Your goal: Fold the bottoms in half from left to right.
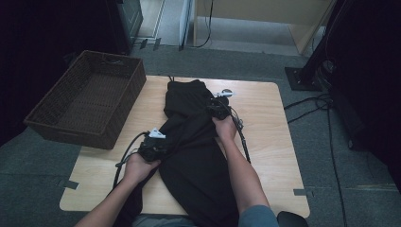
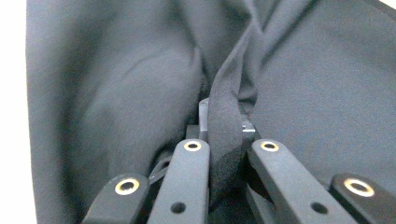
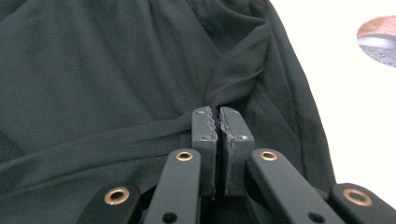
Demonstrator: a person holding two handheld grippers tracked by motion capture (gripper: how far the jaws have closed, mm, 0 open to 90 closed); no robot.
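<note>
A black garment (image 1: 194, 156) lies lengthwise on the wooden table (image 1: 265, 118), its far end bunched near the back edge. My left gripper (image 1: 163, 149) is at the garment's left edge, shut on a thick fold of the cloth (image 2: 224, 140) that runs up between its jaws (image 2: 223, 119). My right gripper (image 1: 216, 108) is at the garment's right side farther back. Its jaws (image 3: 218, 119) are pressed together on a thin pinch of the fabric (image 3: 93, 74), which pulls into taut creases from the tips.
A dark woven basket (image 1: 118, 130) stands at the table's left back corner, partly over the edge. Bare tabletop lies to the right of the garment. Cables (image 1: 312, 106) and a stand base (image 1: 299, 78) are on the grey carpet at the right.
</note>
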